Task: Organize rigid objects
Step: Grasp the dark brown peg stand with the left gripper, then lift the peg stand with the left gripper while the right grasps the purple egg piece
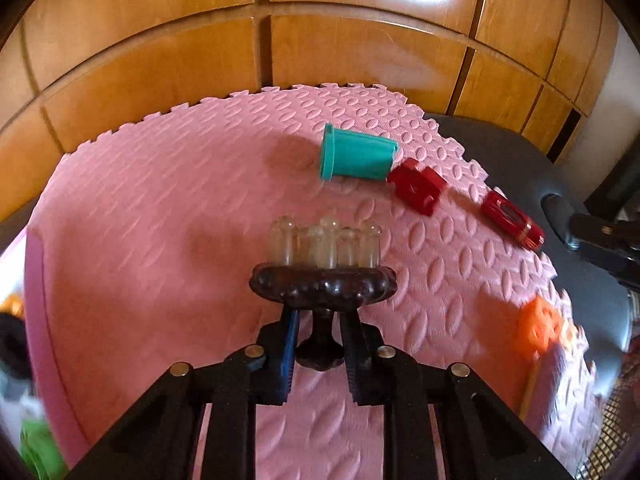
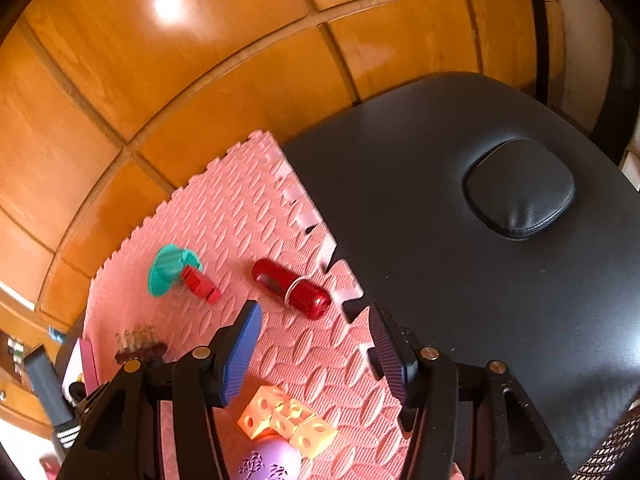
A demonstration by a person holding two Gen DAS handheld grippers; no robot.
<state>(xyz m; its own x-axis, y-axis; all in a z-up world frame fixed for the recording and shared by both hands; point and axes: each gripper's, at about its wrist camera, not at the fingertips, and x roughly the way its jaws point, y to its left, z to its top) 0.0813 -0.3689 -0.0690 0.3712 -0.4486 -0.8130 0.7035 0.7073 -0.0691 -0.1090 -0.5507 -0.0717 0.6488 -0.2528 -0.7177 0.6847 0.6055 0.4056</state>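
Note:
My left gripper [image 1: 320, 322] is shut on the dark brown stem of a brush-like piece [image 1: 324, 280], whose beaded brown disc carries several clear pegs; it hangs over the pink foam mat [image 1: 160, 208]. The same piece [image 2: 140, 344] shows at the left of the right wrist view. My right gripper [image 2: 315, 316] stands open over the mat's edge with nothing between its blue pads. Just beyond it lies a red capsule [image 2: 292, 286]. A teal cup [image 1: 356, 156] lies on its side, touching a red block [image 1: 418, 190].
Orange perforated cubes [image 2: 288, 420] and a purple ball [image 2: 272, 460] lie below my right gripper. The mat sits on a black padded table [image 2: 480, 280] with an oval cushion [image 2: 520, 188]. Wooden panelling [image 1: 160, 60] rises right behind the mat. Green and black items crowd the left edge.

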